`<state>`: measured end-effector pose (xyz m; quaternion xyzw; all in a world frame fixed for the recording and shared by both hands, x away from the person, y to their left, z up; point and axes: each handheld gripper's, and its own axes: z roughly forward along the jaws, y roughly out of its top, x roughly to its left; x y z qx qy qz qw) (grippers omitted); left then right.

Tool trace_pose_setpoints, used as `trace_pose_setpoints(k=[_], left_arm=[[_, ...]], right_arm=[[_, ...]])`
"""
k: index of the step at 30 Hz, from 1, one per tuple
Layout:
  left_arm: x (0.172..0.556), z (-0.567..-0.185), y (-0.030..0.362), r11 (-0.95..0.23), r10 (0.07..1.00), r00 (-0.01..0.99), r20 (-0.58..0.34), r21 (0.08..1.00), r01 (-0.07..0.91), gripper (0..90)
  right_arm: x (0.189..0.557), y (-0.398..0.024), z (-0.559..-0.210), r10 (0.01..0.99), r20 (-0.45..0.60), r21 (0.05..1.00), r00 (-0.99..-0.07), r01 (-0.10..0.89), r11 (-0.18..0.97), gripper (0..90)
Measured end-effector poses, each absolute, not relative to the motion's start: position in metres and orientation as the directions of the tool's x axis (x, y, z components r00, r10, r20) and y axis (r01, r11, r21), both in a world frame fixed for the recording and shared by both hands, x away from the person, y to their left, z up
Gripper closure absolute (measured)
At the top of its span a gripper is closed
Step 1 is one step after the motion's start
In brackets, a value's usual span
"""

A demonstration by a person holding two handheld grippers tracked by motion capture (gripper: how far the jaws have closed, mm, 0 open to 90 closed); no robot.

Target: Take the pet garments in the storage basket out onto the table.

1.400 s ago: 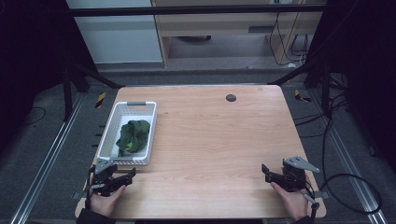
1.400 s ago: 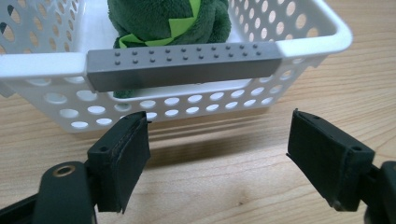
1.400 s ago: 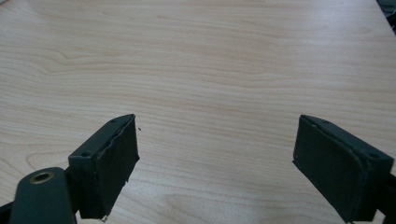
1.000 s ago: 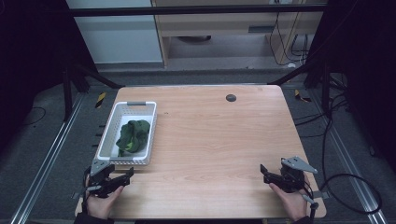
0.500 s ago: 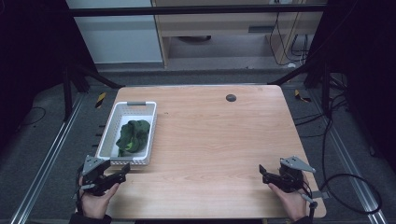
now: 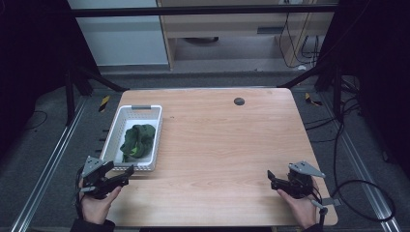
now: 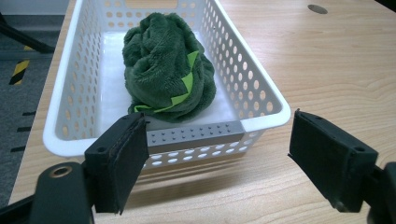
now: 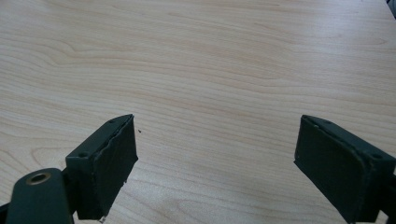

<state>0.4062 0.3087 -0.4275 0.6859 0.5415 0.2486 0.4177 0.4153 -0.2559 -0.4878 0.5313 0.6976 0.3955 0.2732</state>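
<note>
Our left gripper (image 6: 126,172) sits at the near left corner of the worktop (image 6: 227,145), jaws spread wide and empty, aimed at the near end wall of the basket (image 7: 261,100). The towel (image 7: 168,70), a bunched dark green lump with a light green tag, lies inside the basket, toward its near half. Our right gripper (image 6: 271,178) rests low at the near right, well apart from everything, jaws likewise wide and holding nothing over bare wood.

We judge the main risk to be the basket wall: it stands between our left jaws and the towel, so a straight push forward would likely shove the light basket along the worktop rather than reach the cloth. Coming over the rim, we could pinch only a loose fold and drag the towel out half unrolled, or catch the rim and tip the basket.
</note>
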Motion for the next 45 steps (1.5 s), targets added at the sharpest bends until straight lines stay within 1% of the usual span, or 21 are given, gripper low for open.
trace_pose_setpoints(k=[11, 16, 23, 29, 33, 38, 45], left_arm=[[0.409, -0.414, 0.317, -0.057, 0.953, 0.284, -0.108, 0.854, 0.517, 18.5], [0.416, -0.405, 0.317, -0.062, 0.952, 0.29, -0.102, 0.86, 0.507, 18.4], [0.427, -0.393, 0.313, -0.075, 0.949, 0.303, -0.09, 0.867, 0.493, 18.4], [0.436, -0.385, 0.312, -0.094, 0.948, 0.308, -0.075, 0.86, 0.501, 18.3], [0.443, -0.381, 0.312, -0.087, 0.946, 0.312, -0.088, 0.858, 0.506, 18.3], [0.452, -0.379, 0.311, -0.11, 0.946, 0.316, -0.072, 0.847, 0.52, 18.3], [0.466, -0.373, 0.314, -0.104, 0.949, 0.306, -0.077, 0.84, 0.533, 19.7]], right_arm=[[0.416, -0.255, -0.488, 0.957, 0.04, 0.839, -0.286, 0.53, 0.123, 12.4], [0.417, -0.255, -0.487, 0.958, 0.029, 0.842, -0.287, 0.523, 0.131, 12.4], [0.416, -0.255, -0.487, 0.958, 0.039, 0.842, -0.283, 0.526, 0.121, 12.4], [0.416, -0.255, -0.487, 0.958, 0.033, 0.842, -0.285, 0.524, 0.127, 12.3], [0.416, -0.255, -0.487, 0.957, 0.03, 0.841, -0.289, 0.524, 0.132, 12.4], [0.417, -0.255, -0.487, 0.957, 0.028, 0.84, -0.288, 0.526, 0.134, 12.4], [0.417, -0.255, -0.487, 0.956, 0.032, 0.839, -0.29, 0.528, 0.133, 12.4]])
